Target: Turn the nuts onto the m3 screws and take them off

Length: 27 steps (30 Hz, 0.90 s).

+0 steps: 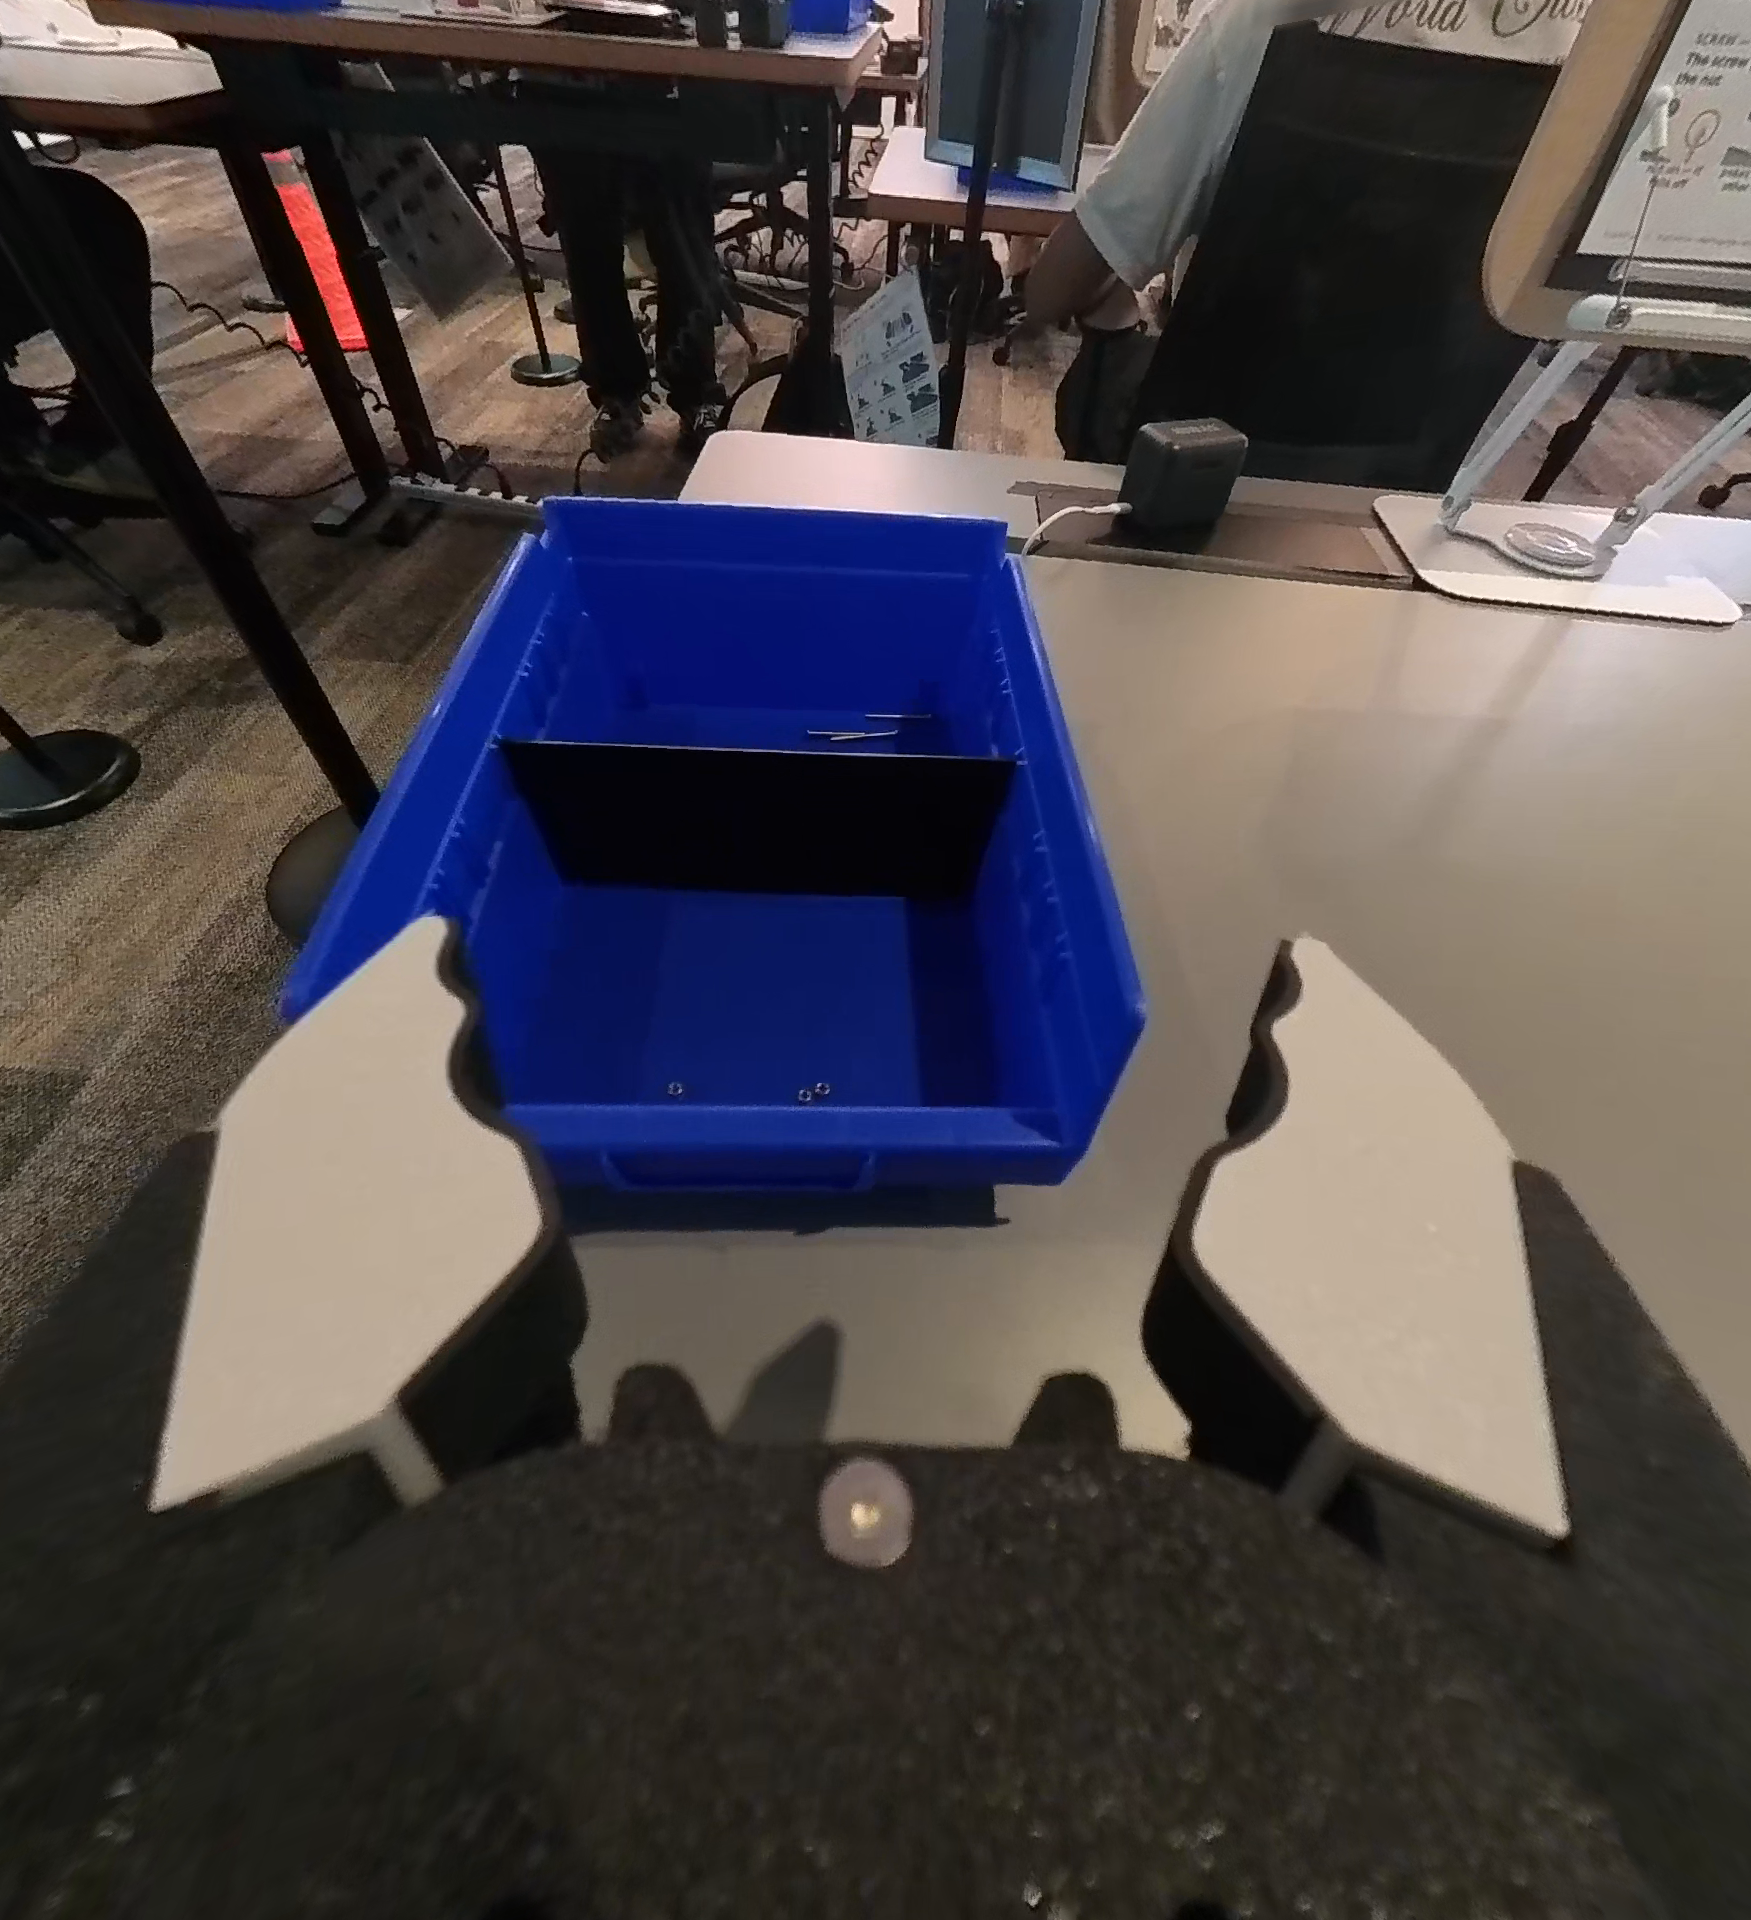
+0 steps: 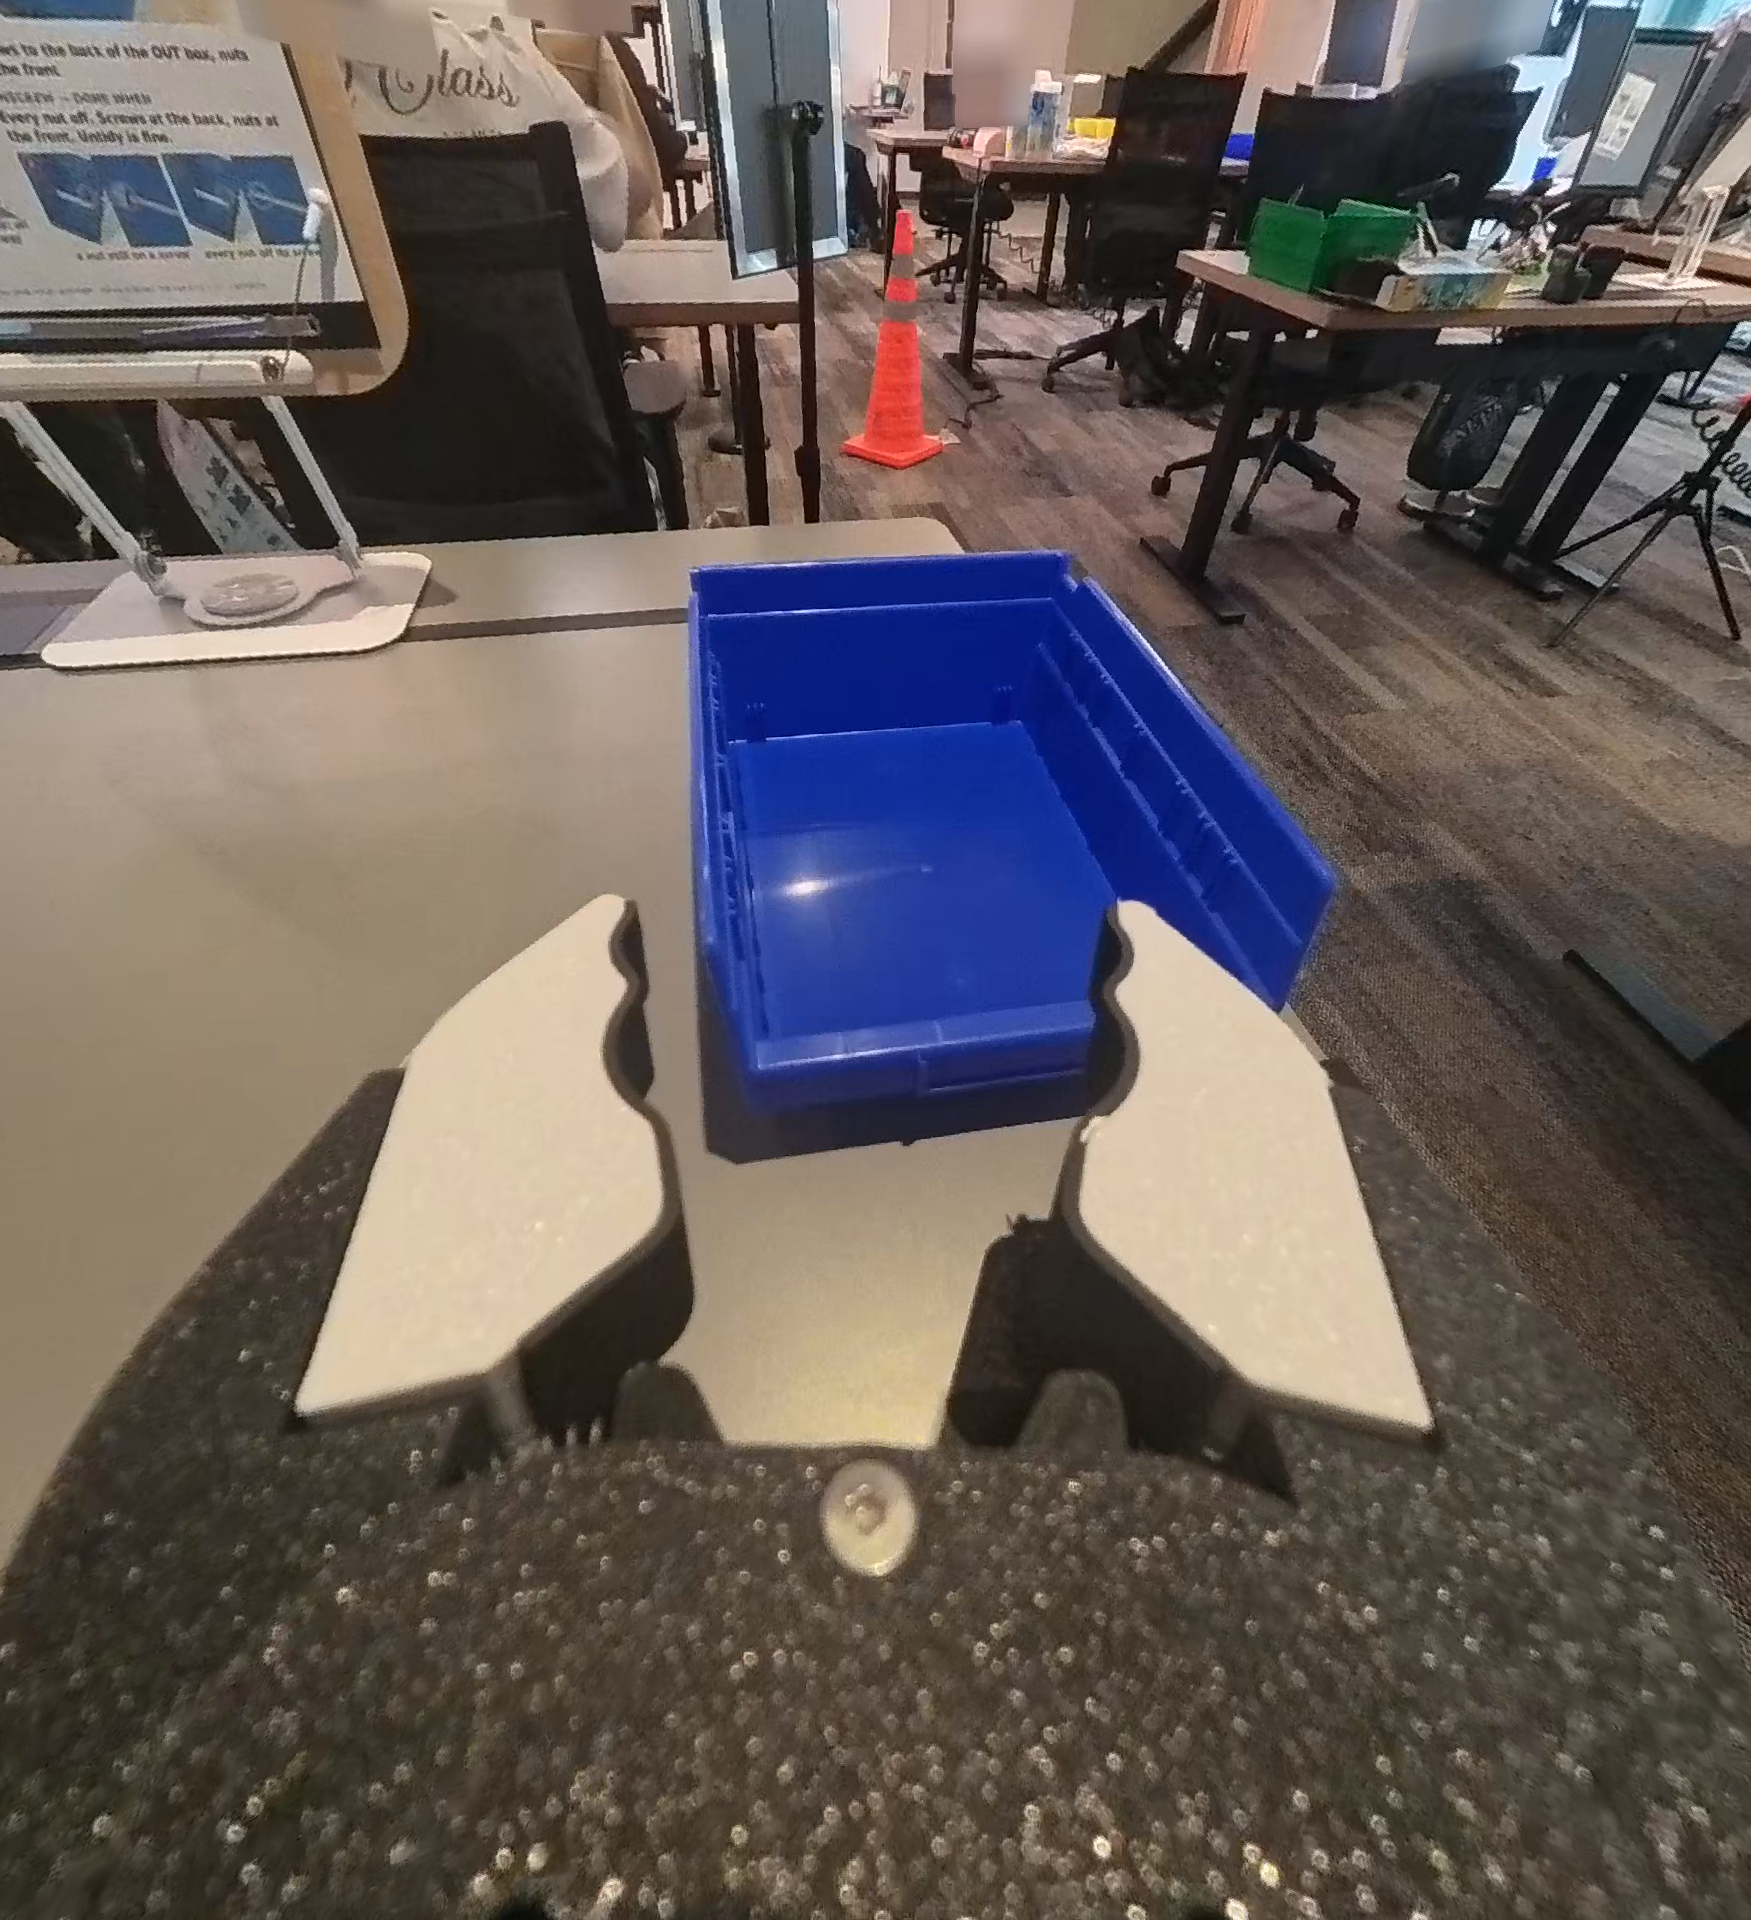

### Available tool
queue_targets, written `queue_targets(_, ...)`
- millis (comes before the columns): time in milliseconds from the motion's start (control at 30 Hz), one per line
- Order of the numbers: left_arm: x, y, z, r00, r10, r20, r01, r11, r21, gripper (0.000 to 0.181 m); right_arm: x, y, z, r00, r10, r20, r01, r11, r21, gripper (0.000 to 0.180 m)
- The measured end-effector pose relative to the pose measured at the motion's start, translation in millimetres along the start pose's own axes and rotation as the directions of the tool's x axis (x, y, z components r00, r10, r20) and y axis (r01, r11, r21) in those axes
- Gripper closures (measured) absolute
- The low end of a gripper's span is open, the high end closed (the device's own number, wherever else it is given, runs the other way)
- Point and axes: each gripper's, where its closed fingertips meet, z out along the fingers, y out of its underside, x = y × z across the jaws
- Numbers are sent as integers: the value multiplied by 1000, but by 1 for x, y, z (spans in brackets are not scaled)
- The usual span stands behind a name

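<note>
Left gripper (image 1: 866, 997) spread wide, holding nothing, over divided blue bin (image 1: 1079, 831): nuts (image 1: 809, 1093) in near compartment, screws (image 1: 866, 727) behind black divider (image 1: 762, 821). Right gripper (image 2: 876, 966) also parted, empty, before second bin (image 2: 1214, 821).

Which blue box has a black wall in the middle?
The blue plastic bin in the left wrist view: a black divider splits it in two. The blue bin in the right wrist view has none.

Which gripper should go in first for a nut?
Left. The open left gripper faces the divided blue plastic bin holding three small metal nuts; the open right gripper faces an undivided blue plastic bin with no parts visible.
</note>
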Motion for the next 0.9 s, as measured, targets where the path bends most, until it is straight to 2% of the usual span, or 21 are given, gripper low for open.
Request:
queue_targets(633,4,3,2,1000,-15,-17,14,1000,-12,45,-6,2,2,1000,-9,19,10,1000,-19,98)
queue_targets(900,55,-6,22,992,-10,-124,3,999,-53,45,-41,5,20,995,-25,98,32,997,-70,97)
